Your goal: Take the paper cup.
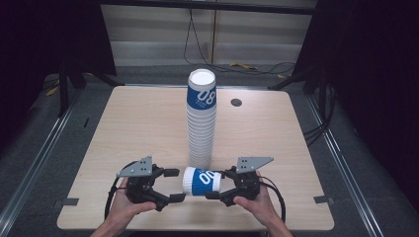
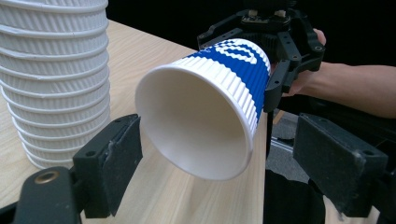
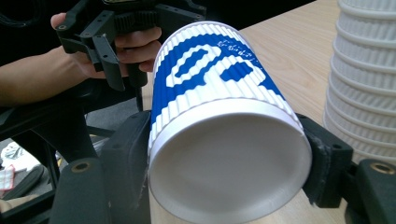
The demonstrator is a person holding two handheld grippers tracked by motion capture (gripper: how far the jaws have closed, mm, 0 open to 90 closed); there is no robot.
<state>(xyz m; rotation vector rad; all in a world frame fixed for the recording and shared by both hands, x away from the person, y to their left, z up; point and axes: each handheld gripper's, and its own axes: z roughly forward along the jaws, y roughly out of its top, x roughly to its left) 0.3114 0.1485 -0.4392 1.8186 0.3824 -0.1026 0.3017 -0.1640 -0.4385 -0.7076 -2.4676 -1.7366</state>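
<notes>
High view, left to right: left gripper (image 1: 174,185) sits near the front edge of the wooden table (image 1: 138,123), held in the person's left hand (image 1: 126,205), jaws spread wide apart with nothing between them, pointing right toward the open mouth of the cup. Grey three-cornered plate on top of it, cable looping out to the left. Just right of it the blue and white paper cup (image 1: 201,180) lies sideways, held clear above the tabletop as far as the gripper views show, mouth facing left, base facing right. Behind it, at table centre, a tall stack of cups (image 1: 201,118) stands upright, top cup blue with white print, the rest showing white ribbed rims. Right gripper (image 1: 217,185) has its jaws clamped on the base end of the sideways cup, right hand (image 1: 254,200) behind it. Small dark round hole (image 1: 236,102) in the table toward the far right. Left gripper view: cup (image 2: 205,112) mouth faces the camera, rim sits between the two spread pads but touches neither; stack (image 2: 53,79) at left. Right gripper view: cup (image 3: 224,140) base toward the camera, pads pressed on both sides; left gripper (image 3: 116,28) beyond it, stack (image 3: 364,79) at right.
</notes>
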